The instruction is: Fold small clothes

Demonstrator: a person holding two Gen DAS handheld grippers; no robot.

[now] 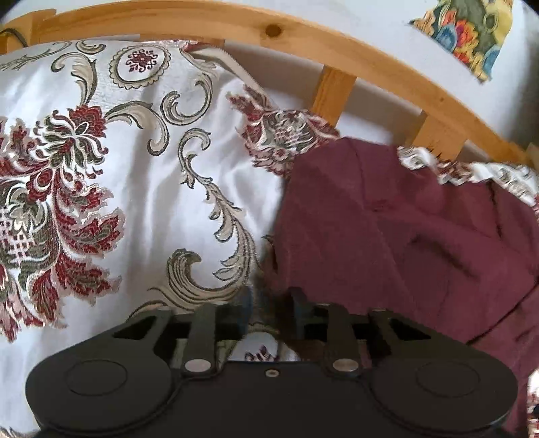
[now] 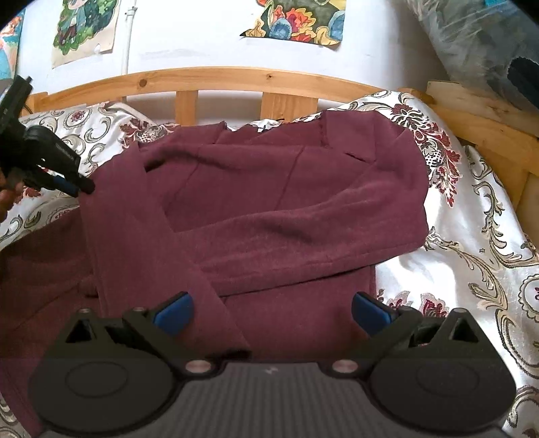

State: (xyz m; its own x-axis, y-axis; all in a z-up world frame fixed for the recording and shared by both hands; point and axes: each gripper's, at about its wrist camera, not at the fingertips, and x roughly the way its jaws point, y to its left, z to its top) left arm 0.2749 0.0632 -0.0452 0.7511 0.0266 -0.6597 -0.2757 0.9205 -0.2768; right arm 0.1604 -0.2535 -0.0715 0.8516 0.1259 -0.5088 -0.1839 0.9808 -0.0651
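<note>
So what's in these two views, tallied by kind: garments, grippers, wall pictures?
Maroon garment: 1
Grippers: 2, left gripper and right gripper
Wall pictures: 2, one floral, one green
Total: 5

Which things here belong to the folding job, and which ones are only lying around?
Belong to the job:
- maroon garment, spread on the bed
- left tongs, at the garment's left edge
- right tongs, open above its near part

Just there:
- floral bedcover
- wooden bed rail
- posters on the wall
</note>
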